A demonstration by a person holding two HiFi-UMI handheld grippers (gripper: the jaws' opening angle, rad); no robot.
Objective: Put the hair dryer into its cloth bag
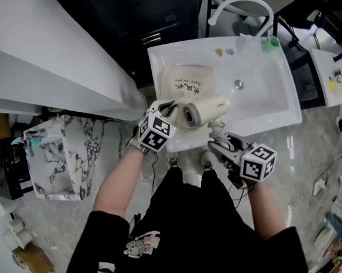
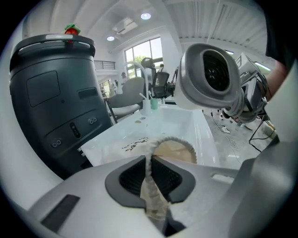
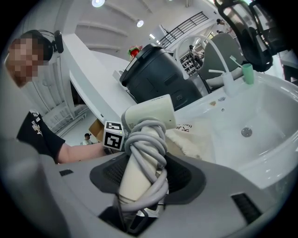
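Reaching over the white sink [image 1: 275, 82] from its front edge, head view: both forearms angle inward, left gripper [image 1: 171, 111] near the front-left corner, right gripper [image 1: 217, 143] at the front edge, cream hair dryer [image 1: 206, 111] raised between them. Cloth bag [image 1: 183, 82] lies crumpled in the basin's left half, print on top. Left gripper view: ribbed dark jaws pinched together on the bag's gathered beige rim, soft fabric; the dryer's round grey-rimmed end hangs above right. Right gripper view: jaws clamped on the dryer's smooth handle, grey cord [image 3: 149, 144] coiled round it.
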